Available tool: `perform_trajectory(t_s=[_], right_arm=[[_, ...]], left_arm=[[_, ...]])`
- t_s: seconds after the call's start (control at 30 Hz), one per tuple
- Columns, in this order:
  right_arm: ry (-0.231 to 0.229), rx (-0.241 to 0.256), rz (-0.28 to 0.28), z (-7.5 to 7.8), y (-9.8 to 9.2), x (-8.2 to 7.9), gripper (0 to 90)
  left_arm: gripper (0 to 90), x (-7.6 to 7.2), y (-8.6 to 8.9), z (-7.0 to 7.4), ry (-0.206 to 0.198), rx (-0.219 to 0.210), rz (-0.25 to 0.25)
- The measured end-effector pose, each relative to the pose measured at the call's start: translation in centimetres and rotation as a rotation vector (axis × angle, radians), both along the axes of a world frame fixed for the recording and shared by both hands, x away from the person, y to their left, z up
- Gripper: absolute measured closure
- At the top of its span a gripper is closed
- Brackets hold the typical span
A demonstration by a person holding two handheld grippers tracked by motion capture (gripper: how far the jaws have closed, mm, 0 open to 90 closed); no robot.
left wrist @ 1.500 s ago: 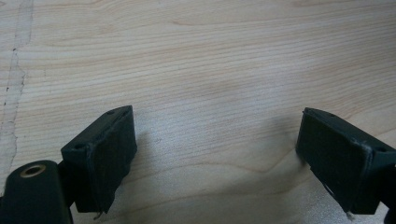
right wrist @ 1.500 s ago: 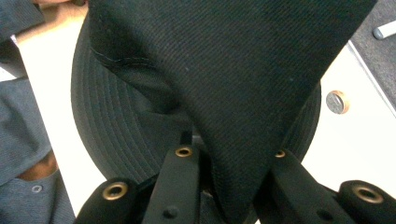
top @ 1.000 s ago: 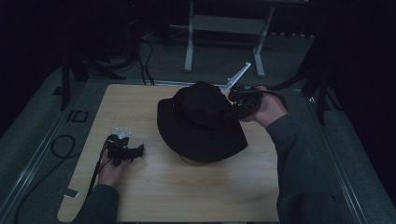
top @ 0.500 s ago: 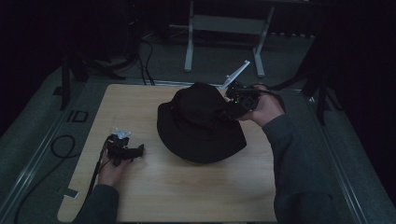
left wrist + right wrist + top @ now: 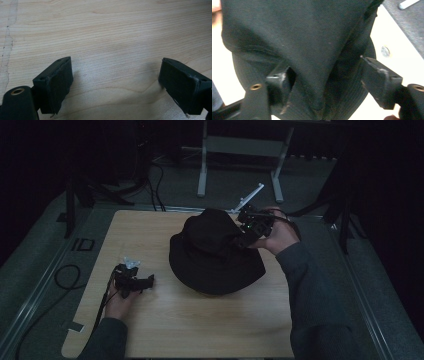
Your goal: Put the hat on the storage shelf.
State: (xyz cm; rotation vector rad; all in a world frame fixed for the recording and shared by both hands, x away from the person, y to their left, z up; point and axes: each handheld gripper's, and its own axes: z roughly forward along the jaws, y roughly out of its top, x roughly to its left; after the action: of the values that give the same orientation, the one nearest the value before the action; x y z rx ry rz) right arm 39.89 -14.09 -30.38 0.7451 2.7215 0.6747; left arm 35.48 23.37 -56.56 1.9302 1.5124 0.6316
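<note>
Jaws, high view: right gripper [image 5: 246, 236] sits at the upper right of the table, its tips against the crown of the black bucket hat [image 5: 215, 252]; how wide it stands cannot be told here. Left gripper [image 5: 145, 282] rests low at the left, well apart from the hat, its gap too small to judge.
Hat, high view: brim flat on the wooden table [image 5: 200, 325], just right of the table's centre; crown pulled up and toward the upper right.
Hands, high view: right hand [image 5: 280, 236] grips its tool beside the crown; left hand [image 5: 117, 302] holds its tool near the table's left edge.
Beyond the table, high view: white stand legs [image 5: 202, 165] on the dark floor at the top of the frame.

Jaws, left gripper view: left gripper [image 5: 115, 85] spread wide, one black jaw at lower left, one at lower right, nothing between them.
Surface, left gripper view: bare wood grain of the table [image 5: 112, 32] across the frame.

Jaws, right gripper view: right gripper [image 5: 324, 82] open fairly wide, a raised fold of the hat [image 5: 312, 37] between the jaws; left jaw touches the cloth, right jaw stands just beside it, not clamped.
Table, right gripper view: pale strip [image 5: 394, 42] at the right edge of the frame.
</note>
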Motion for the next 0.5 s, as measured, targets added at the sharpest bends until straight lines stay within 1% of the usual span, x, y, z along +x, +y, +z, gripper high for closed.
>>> perform_trajectory(t_s=[0.1,0.17,0.2,0.27,0.33,0.5], right_arm=[[-0.008,-0.005,0.003,0.0,-0.1,-0.1,23.7],[-0.006,0.0,0.006,0.2,-0.2,-0.2,21.0],[-0.01,0.003,0.004,0.2,-0.3,-0.3,21.1],[0.002,0.007,0.014,0.4,-0.4,-0.5,18.1],[0.015,-0.004,0.021,0.4,-0.6,-0.7,17.3],[0.012,-0.016,0.026,0.5,-1.1,-1.0,15.9]], left_arm=[[12.5,0.0,0.0,0.0,0.0,0.0,0.0],[12.4,0.0,0.0,0.0,0.0,0.0,0.0],[12.4,0.0,0.0,0.0,0.001,0.0,0.0],[12.4,0.0,0.0,0.0,0.001,0.0,0.0],[12.4,0.0,0.0,0.0,0.0,0.0,0.0],[12.4,0.0,0.0,0.0,0.0,0.0,0.0]])
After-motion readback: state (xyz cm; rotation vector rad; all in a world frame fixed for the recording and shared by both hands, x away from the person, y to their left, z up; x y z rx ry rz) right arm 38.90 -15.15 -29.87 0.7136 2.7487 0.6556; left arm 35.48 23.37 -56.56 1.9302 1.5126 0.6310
